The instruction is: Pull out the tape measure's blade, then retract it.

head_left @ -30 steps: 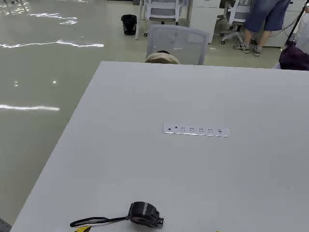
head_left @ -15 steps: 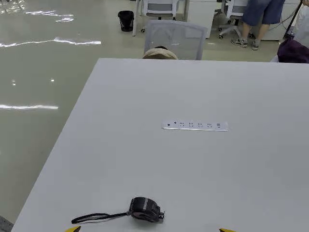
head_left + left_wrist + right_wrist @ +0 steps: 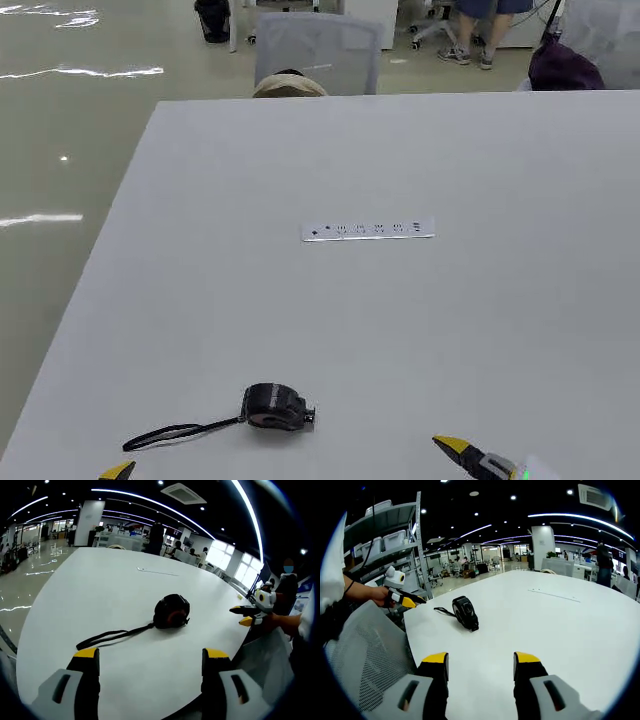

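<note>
Lying on the counter, near its edge: tape measure, strap trailing left, untouched.
Left hand-held gripper: jaws apart, empty, facing it.
Right hand-held gripper: jaws apart, empty.
Gripper views: each showed the other gripper, held by a hand.
Beyond: power strip, mesh chair.

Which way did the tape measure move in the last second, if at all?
No. The tape measure keeps the same offset from the power strip, nearer the person and to its left; the camera shifted.
</note>
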Demonstrator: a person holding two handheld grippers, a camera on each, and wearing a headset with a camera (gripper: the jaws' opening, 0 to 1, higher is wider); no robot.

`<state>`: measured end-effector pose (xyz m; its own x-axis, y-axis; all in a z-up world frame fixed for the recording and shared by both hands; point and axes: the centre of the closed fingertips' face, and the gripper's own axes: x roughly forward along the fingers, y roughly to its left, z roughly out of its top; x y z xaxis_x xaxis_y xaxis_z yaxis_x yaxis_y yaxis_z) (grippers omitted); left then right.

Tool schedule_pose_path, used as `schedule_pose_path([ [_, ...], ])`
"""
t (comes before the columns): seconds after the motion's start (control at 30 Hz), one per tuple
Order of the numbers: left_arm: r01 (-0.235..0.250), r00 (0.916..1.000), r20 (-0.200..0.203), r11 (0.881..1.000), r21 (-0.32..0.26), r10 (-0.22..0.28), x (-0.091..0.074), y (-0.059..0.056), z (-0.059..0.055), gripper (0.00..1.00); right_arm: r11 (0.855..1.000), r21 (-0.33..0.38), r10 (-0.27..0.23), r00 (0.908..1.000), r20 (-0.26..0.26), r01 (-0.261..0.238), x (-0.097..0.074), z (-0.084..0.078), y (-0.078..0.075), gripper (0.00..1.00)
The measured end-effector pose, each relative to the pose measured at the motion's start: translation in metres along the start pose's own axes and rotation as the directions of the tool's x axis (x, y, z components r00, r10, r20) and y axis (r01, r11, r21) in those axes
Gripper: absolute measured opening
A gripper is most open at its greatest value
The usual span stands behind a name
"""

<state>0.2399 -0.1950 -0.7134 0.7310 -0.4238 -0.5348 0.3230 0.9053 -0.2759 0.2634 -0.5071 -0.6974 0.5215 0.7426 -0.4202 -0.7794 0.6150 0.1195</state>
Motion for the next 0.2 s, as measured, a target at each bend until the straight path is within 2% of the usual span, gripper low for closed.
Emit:
schedule_pose_path([
  [0.2,0.002,1.0000,0.002,1.000,-0.004,-0.002,-0.0018,-0.0037,-0.0020,0.83,1.000,0.002,-0.013,0.9999,0.000,0.013,-0.0064,-0.0018,-0.0034,0.54],
])
